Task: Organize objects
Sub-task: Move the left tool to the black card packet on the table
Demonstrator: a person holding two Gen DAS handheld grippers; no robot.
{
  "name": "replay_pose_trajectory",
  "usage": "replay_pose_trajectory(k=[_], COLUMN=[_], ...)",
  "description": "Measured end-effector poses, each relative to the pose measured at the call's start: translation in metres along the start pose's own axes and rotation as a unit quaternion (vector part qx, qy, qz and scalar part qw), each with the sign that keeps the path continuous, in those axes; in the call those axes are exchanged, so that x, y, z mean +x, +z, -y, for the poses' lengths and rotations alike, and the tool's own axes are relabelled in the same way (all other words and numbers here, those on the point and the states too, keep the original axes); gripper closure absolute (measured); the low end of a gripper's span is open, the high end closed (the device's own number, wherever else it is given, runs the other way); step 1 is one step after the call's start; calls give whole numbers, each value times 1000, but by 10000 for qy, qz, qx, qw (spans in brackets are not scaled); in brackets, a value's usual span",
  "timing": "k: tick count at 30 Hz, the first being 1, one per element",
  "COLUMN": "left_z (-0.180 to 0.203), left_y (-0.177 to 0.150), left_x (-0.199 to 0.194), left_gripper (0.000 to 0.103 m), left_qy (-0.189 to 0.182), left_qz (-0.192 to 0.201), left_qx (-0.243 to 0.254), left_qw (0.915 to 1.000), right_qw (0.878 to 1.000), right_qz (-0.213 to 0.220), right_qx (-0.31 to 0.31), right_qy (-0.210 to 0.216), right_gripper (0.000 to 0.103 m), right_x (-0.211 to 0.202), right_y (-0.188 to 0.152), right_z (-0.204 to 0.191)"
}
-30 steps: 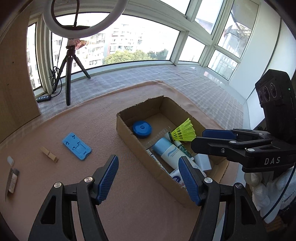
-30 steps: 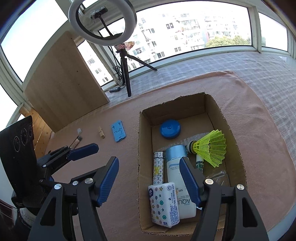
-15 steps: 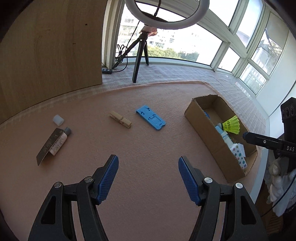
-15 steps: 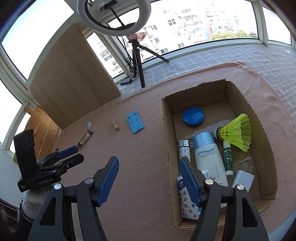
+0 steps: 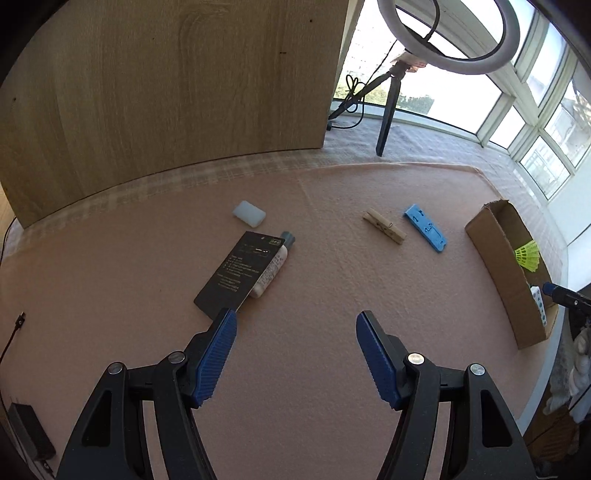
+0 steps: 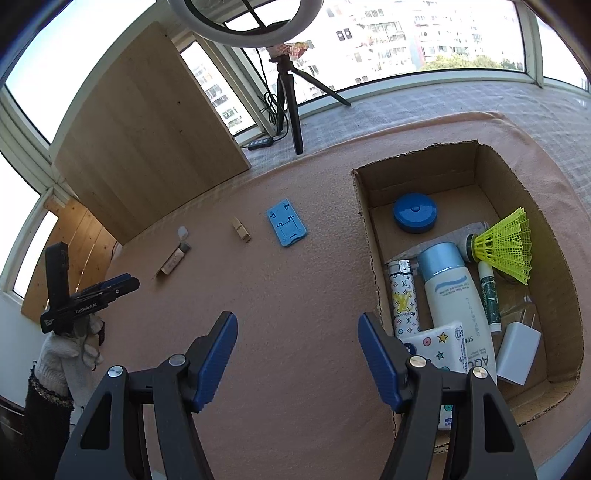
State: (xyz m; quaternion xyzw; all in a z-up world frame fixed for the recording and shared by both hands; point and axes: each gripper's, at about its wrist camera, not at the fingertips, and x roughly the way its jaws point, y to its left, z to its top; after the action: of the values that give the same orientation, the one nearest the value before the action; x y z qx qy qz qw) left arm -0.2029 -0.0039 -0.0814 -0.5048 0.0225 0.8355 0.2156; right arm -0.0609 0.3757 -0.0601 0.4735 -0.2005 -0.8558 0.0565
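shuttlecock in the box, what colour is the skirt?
Neon yellow mesh on the shuttlecock, with a dark green band at the cork end. Clearest in the right wrist view.

Sunlit bay windows (image 6: 424,37), wooden panel (image 5: 166,92), ring light (image 5: 447,33).

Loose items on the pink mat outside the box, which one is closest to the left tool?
The black card with the small bottle lying along its edge; its near corner sits just ahead of the left tool. The white cap, clothespin and blue stand lie farther off.

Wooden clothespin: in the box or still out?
Out. The wooden clothespin lies flat on the pink mat, between the blue phone stand and the small tube, well clear of the cardboard box.
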Motion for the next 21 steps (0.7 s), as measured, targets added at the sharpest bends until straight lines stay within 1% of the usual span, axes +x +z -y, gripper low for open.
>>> replay_pose_trajectory(k=[3, 11, 16, 21], left_z=[-19, -35, -42, -48], left_y=[7, 18, 20, 23], left_x=[11, 50, 66, 73], left_gripper=[32, 32, 32, 32], left_qy=[-35, 11, -104, -285], left_qz=[-121, -599, -781, -896], left_qx=[115, 520, 571, 584], left_qw=[9999, 9968, 9953, 9939], right_qw=[10000, 9992, 9988, 9985], right_qz=[-3, -101, -181, -276], right_qx=[21, 226, 284, 286], right_qy=[-97, -305, -360, -388], right_gripper=[39, 39, 39, 39], right_x=[0, 5, 12, 20], right_y=[-2, -10, -12, -12], right_z=[-2, -2, -5, -12])
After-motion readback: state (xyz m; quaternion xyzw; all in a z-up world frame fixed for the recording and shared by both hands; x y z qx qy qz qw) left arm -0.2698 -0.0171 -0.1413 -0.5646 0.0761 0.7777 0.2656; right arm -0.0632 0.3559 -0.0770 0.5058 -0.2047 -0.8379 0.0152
